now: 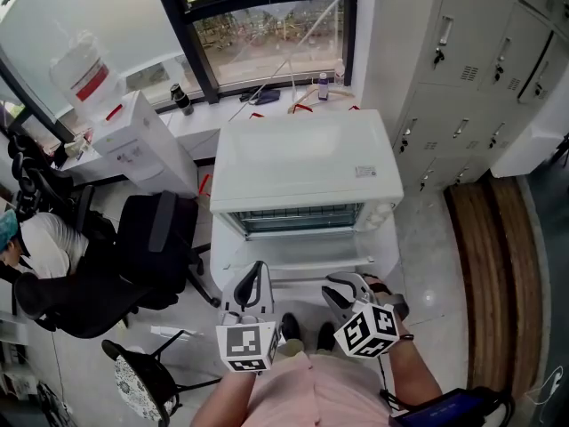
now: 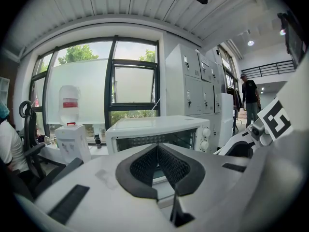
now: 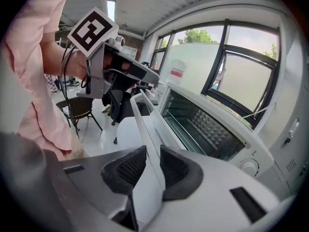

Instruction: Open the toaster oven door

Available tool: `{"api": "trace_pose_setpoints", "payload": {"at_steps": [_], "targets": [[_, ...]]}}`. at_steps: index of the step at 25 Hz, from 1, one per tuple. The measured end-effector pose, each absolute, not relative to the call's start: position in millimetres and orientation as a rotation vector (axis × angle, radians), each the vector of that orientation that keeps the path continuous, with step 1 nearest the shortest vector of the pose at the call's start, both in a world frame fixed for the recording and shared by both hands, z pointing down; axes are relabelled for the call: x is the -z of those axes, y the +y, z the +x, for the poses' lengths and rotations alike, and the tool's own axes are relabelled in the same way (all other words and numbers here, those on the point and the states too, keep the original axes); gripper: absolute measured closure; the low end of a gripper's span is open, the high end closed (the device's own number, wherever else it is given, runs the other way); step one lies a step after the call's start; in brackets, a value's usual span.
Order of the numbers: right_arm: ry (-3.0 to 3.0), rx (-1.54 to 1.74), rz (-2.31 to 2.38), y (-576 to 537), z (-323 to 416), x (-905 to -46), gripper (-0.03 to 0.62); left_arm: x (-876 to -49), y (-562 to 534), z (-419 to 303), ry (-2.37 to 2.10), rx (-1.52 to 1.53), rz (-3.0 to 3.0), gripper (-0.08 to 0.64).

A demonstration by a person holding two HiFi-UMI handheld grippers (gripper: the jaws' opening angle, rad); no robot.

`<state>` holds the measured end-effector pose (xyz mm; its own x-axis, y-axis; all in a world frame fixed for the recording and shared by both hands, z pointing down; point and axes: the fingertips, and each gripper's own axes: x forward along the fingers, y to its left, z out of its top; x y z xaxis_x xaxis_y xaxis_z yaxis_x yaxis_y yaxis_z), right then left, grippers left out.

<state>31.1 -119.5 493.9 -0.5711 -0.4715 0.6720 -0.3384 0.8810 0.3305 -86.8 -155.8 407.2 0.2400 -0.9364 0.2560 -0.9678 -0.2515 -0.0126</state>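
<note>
My right tool pinches the front rail of the toaster oven door — the white edge runs straight between the pads, a grip that lets me swing the door about its bottom hinge. The door lies almost flat at the lower middle of the head view, in front of the toaster oven, whose rack shows in the open mouth. I judge the opening nearly done. My left tool is pressed together on nothing, low at the left beside the door — out of the way, since one grip is enough.
</note>
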Motion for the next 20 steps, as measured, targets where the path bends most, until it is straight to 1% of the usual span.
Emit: {"api": "trace_pose_setpoints", "payload": {"at_steps": [20], "targets": [[-2.237, 0.19, 0.537, -99, 33, -514, 0.506, -414, -149, -77, -1.825, -0.345, 2.325, 0.546]]}}
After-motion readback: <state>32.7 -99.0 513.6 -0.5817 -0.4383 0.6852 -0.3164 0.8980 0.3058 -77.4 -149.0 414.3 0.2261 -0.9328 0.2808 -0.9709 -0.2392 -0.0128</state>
